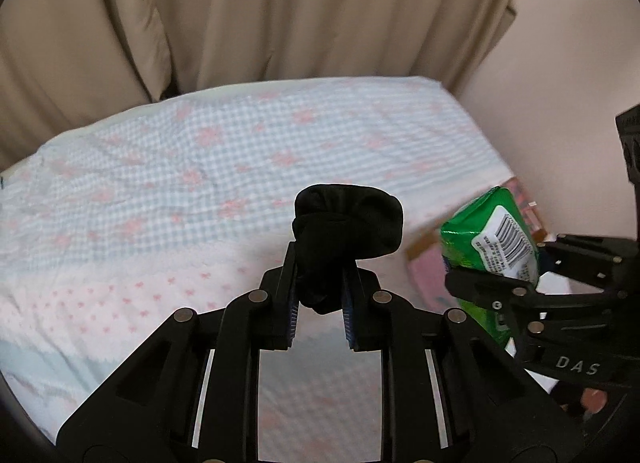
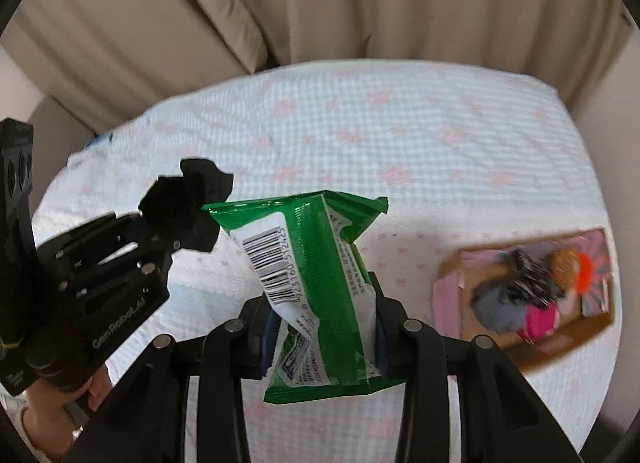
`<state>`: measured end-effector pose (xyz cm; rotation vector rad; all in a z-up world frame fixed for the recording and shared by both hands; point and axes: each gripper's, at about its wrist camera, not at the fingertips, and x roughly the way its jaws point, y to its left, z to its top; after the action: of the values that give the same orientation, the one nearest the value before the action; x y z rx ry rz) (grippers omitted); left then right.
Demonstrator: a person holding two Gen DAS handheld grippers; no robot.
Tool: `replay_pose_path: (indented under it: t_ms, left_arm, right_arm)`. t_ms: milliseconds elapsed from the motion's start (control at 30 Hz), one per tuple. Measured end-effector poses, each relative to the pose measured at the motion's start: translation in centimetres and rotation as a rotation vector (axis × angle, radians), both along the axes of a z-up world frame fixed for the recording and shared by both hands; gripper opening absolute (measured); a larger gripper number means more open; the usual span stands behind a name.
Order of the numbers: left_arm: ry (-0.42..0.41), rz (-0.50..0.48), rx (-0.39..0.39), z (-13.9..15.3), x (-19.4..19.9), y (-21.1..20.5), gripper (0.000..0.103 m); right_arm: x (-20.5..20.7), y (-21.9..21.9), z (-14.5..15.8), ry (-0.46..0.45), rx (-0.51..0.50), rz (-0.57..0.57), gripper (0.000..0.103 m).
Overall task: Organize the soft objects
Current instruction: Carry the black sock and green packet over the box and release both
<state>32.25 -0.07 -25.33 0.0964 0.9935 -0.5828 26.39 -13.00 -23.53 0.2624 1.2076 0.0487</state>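
Note:
My left gripper point(image 1: 320, 283) is shut on a black bundled sock point(image 1: 348, 231) and holds it above the bed. It also shows in the right wrist view point(image 2: 188, 203) at the left. My right gripper point(image 2: 324, 303) is shut on a green tissue pack point(image 2: 316, 287) with a white barcode label, held above the bed. The pack also shows in the left wrist view point(image 1: 492, 247) at the right. A cardboard box point(image 2: 448, 267) with a pink lining lies on the bed at the right and holds several soft items, grey, pink, orange and dark.
The bed has a light blue checked sheet with pink flowers point(image 1: 240, 151). Beige curtains point(image 1: 280, 11) hang behind it. A pale wall point(image 1: 560, 103) runs along the right side. A hand point(image 2: 52, 403) holds the left gripper's handle.

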Motion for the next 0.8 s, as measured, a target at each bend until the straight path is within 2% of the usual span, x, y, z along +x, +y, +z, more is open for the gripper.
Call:
replay_pose_path:
  t_ms: [167,400,600,800]
  left_arm:
    - [-0.012,0.003,-0.009,3.8,-3.7,-1.2,0.016]
    - [-0.035,0.03,0.003,7.3,-9.3,-5.8,0.016]
    - [-0.04,0.112,0.01,8.6,-12.9,-12.3,0.016]
    - [0.013,0.163,-0.002,6.8,-14.2,-18.9,0.016]
  right_arm:
    - [-3.9,-2.2,4.5,-0.064,0.003,-0.033,0.035]
    - [-8.8,-8.2,7.4,-0.116,0.03,-0.073,0.035]
    - [-12.0,-15.9,8.0,-0.128,0.04,-0.052,0.035]
    - [-13.2,-23.6,6.5,-0.119,0.034,-0.043,0.035]
